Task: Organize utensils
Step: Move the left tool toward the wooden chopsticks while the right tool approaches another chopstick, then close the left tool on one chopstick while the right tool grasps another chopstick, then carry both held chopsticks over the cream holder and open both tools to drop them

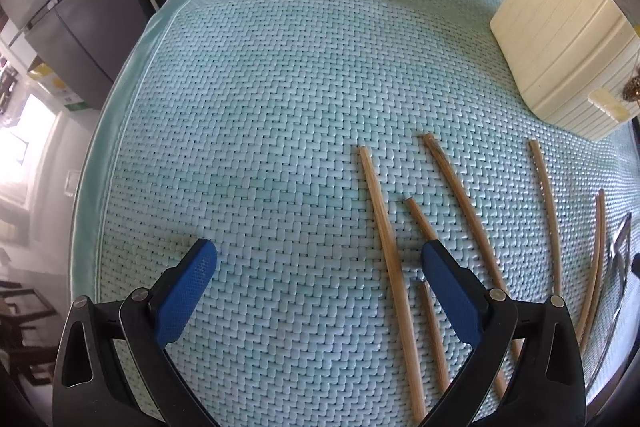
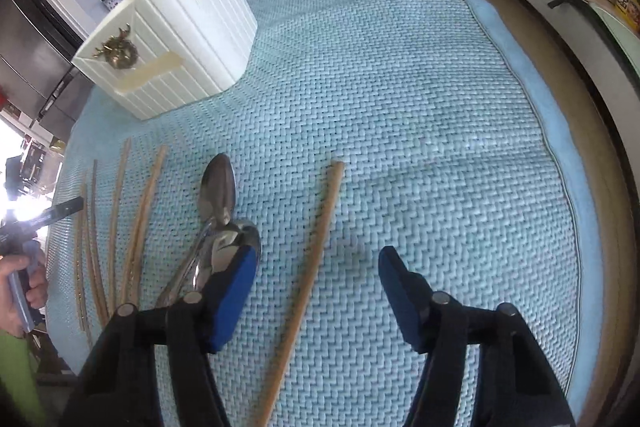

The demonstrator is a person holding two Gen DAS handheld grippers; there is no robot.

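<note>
Several wooden chopsticks (image 1: 386, 239) lie side by side on the pale green woven mat (image 1: 280, 87), to the right of my left gripper (image 1: 318, 259), which is open and empty just above the mat; its right finger (image 1: 448, 287) overlaps one chopstick. In the right wrist view, my right gripper (image 2: 318, 267) is open and empty, with a single chopstick (image 2: 316, 251) lying between its fingers. Two metal spoons (image 2: 218, 193) lie beside its left finger (image 2: 232, 291). More chopsticks (image 2: 140, 223) lie further left.
A cream ribbed utensil box stands on the mat at the back (image 1: 560, 39), also in the right wrist view (image 2: 180, 31). The mat's right edge (image 2: 560, 147) meets a tan table border. A refrigerator (image 1: 68, 7) stands beyond the left edge.
</note>
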